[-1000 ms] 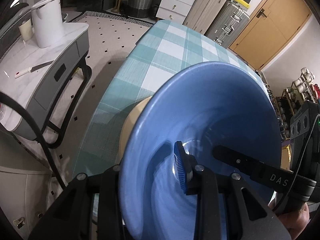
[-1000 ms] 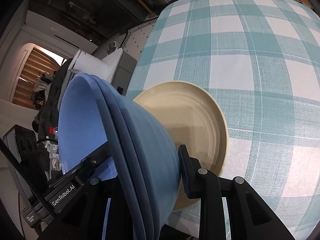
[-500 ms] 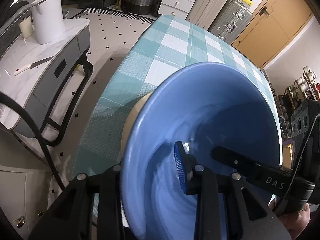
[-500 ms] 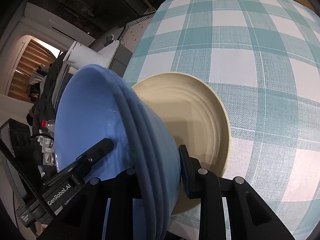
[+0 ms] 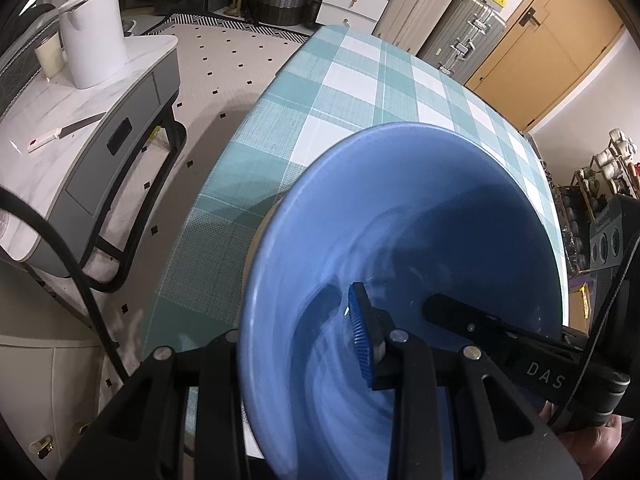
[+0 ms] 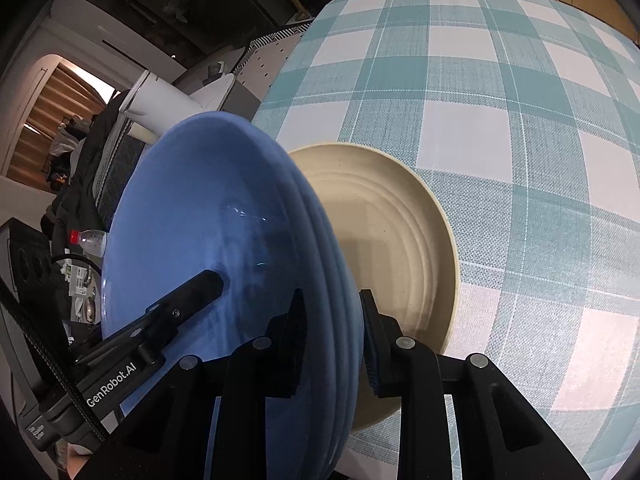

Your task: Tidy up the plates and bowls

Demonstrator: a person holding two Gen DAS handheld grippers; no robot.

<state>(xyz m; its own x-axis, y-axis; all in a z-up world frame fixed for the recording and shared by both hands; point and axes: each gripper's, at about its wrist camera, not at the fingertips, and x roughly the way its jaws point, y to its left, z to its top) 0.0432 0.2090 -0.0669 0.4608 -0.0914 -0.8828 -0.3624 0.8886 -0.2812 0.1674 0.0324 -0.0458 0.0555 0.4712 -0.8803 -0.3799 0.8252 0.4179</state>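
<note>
A large blue bowl (image 5: 416, 240) is held tilted above a cream plate (image 6: 392, 236) on the teal checked tablecloth (image 6: 500, 92). My left gripper (image 5: 296, 332) is shut on the bowl's near rim, one finger inside, one outside. My right gripper (image 6: 332, 336) is shut on the opposite rim of the bowl (image 6: 188, 216). Each gripper's finger shows inside the bowl in the other's view. In the left wrist view only a sliver of the plate (image 5: 262, 224) shows past the bowl.
A grey side table (image 5: 88, 120) with a white kettle (image 5: 94, 50), a cup and a knife stands left of the table. Suitcases (image 5: 460, 32), drawers and a basket line the far wall. The table edge (image 5: 188, 220) runs close on the left.
The bowl has tilted and lifted more between both grippers, showing more of its inside and more of the cream plate in the right wrist view. Both grips stay shut.
</note>
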